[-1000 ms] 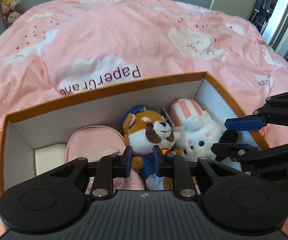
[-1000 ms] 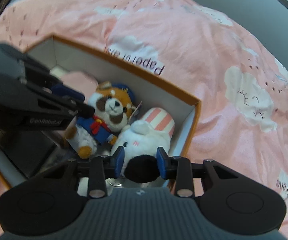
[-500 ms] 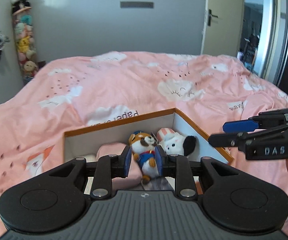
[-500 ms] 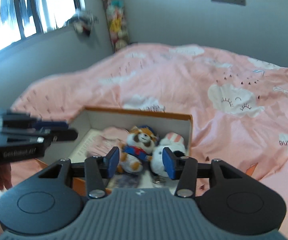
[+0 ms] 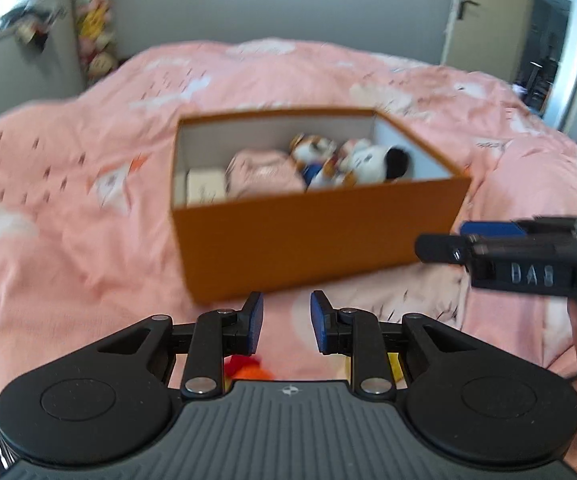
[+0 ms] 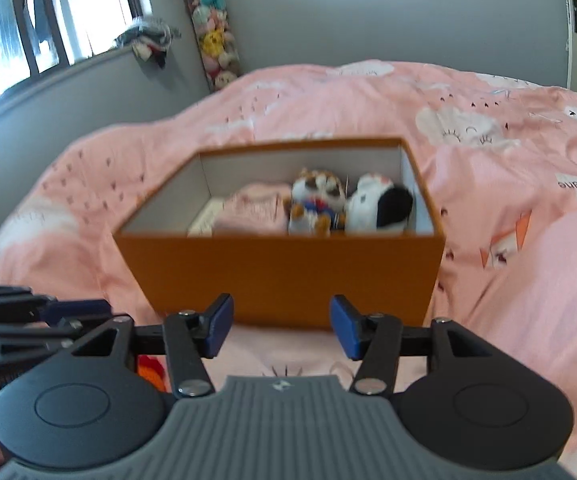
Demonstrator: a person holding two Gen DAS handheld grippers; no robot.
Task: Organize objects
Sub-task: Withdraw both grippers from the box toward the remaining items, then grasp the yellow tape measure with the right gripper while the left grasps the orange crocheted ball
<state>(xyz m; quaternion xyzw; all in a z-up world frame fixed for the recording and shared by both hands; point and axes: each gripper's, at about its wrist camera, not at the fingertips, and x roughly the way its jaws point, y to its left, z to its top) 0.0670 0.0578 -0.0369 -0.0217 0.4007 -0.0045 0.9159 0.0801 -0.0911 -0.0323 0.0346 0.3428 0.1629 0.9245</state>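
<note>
An orange box point(image 5: 312, 240) point(image 6: 280, 276) stands on the pink bed. Inside lie a pink pouch point(image 6: 250, 210), a fox plush in blue clothes point(image 6: 318, 204), a white plush with a black ear point(image 6: 380, 208) and a white flat item point(image 5: 204, 190) at the left end. My left gripper point(image 5: 285, 322) is open and empty, in front of the box. My right gripper point(image 6: 279, 328) is open and empty, also in front of the box; it shows from the side in the left wrist view point(image 5: 488, 246).
The pink duvet point(image 6: 488, 128) covers the bed all around the box. Something red and orange point(image 5: 244, 366) lies under the left gripper. A hanging column of plush toys point(image 6: 214, 28) is in the far corner. A door point(image 5: 480, 20) is at the back right.
Both grippers have pulled back out of the box to its near side. The right gripper has let go of the white plush's black ear and opened wide.
</note>
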